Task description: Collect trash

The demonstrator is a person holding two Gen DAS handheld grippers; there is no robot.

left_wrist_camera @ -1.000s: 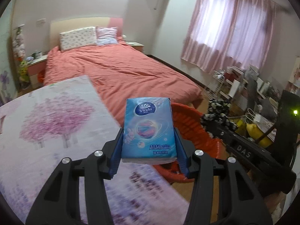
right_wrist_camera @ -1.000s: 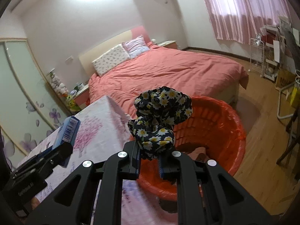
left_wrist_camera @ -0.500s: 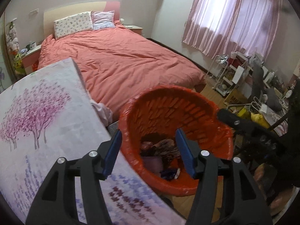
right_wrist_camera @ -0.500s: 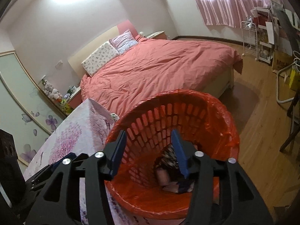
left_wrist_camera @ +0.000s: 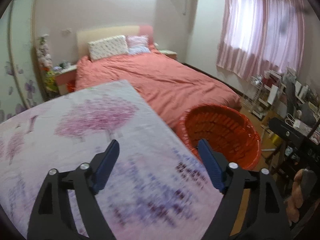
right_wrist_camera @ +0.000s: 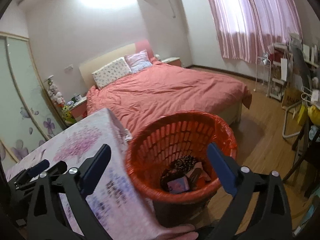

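Observation:
An orange plastic basket (right_wrist_camera: pixel 180 120) lined with a red bag stands on the floor beside the table. Inside it lie a dark daisy-print cloth (right_wrist_camera: pixel 185 163) and a tissue pack (right_wrist_camera: pixel 178 186) among other scraps. My right gripper (right_wrist_camera: pixel 159 146) hangs over the basket's near rim, its jaws opening wide with nothing between them. My left gripper (left_wrist_camera: pixel 158 142) is above the table's tree-print cloth (left_wrist_camera: pixel 90 116), jaws also opening and empty. The basket (left_wrist_camera: pixel 220 128) sits to its right. In the right wrist view the left gripper (right_wrist_camera: pixel 38 168) shows at the far left.
A bed with a coral duvet (right_wrist_camera: pixel 170 88) lies beyond the basket. Pink curtains (left_wrist_camera: pixel 260 30) and cluttered racks (right_wrist_camera: pixel 280 76) line the right wall. A nightstand (left_wrist_camera: pixel 64 76) stands left of the bed. A hand (left_wrist_camera: pixel 300 188) shows at the lower right.
The blue tissue pack left my left gripper and the floral cloth left my right one; both lie in the basket. Both jaws widened. The left gripper swung back over the table.

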